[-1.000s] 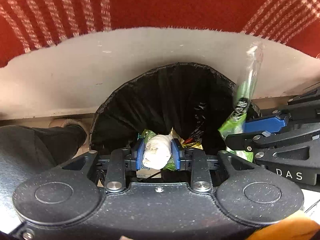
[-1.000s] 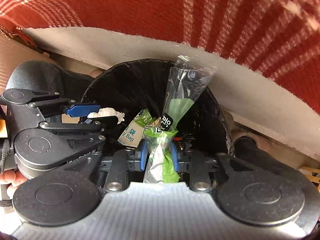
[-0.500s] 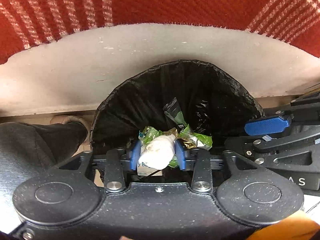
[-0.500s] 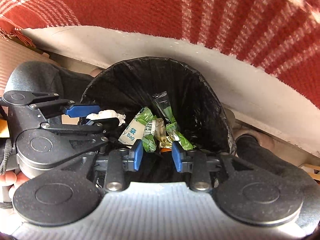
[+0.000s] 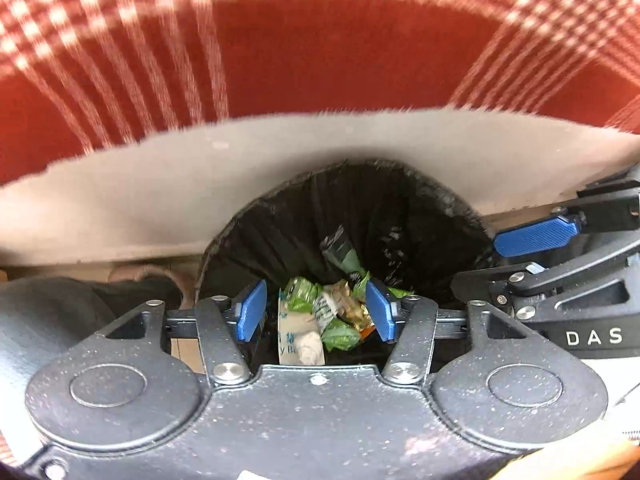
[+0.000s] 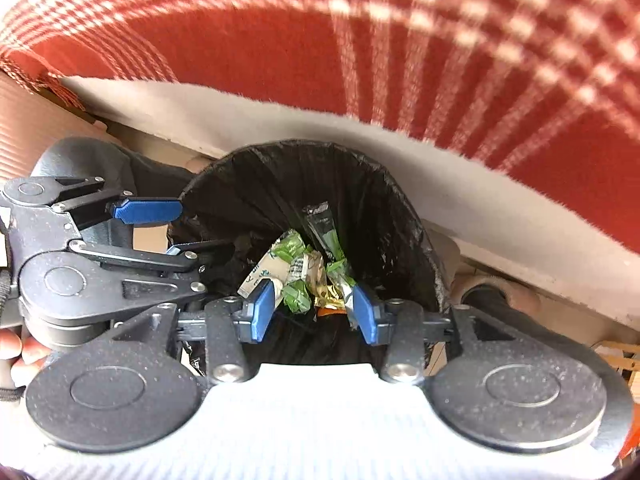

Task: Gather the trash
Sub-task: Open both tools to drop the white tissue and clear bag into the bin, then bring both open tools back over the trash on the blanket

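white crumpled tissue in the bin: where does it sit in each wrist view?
Left wrist: white crumpled tissue low centre, at the near edge of the trash pile, just above the claw body, beside the white printed bag.
Right wrist: only a small white bit shows behind the left blue pad, next to that same printed bag; probably the tissue.
Shared landmark: black bin liner.

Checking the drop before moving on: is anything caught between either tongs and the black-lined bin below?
Nothing visible. Left tongs and right tongs are opening, empty, above the black-lined bin; the crumpled wrappers lie inside.
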Demonstrator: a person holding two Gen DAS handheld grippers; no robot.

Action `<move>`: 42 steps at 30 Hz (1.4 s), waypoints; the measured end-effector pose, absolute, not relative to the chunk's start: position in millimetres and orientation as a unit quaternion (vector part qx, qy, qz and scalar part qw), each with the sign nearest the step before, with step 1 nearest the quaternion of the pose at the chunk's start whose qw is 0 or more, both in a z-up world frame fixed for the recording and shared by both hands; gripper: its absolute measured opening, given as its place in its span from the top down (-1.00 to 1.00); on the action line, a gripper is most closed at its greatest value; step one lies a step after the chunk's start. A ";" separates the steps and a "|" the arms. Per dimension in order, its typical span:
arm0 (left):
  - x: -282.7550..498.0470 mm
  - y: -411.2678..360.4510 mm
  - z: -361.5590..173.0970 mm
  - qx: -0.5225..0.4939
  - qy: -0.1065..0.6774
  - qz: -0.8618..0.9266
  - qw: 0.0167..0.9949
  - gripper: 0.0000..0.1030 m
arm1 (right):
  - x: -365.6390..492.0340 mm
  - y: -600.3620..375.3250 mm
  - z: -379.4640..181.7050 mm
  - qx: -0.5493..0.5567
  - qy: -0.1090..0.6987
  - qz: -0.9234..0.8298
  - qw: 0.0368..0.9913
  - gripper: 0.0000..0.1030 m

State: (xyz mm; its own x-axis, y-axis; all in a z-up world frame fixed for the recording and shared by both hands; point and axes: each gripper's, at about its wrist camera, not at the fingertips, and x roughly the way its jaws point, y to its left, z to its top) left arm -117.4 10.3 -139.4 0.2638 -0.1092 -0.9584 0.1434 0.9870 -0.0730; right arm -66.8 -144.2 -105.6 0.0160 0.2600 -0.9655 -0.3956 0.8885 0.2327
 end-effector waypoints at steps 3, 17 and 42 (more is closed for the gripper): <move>-125.6 11.4 -109.0 0.021 0.567 -0.097 0.818 -0.07 | -70.8 -146.2 -85.4 -0.063 0.644 0.251 0.720 -0.17; -114.5 33.8 47.7 0.022 0.332 -0.118 0.935 -0.73 | -54.4 -189.0 76.6 -0.049 0.450 0.291 0.843 -0.26; 188.3 61.5 21.1 -0.306 0.369 -0.039 0.877 -0.79 | 133.5 -173.3 67.4 -0.084 0.364 0.188 0.908 -0.26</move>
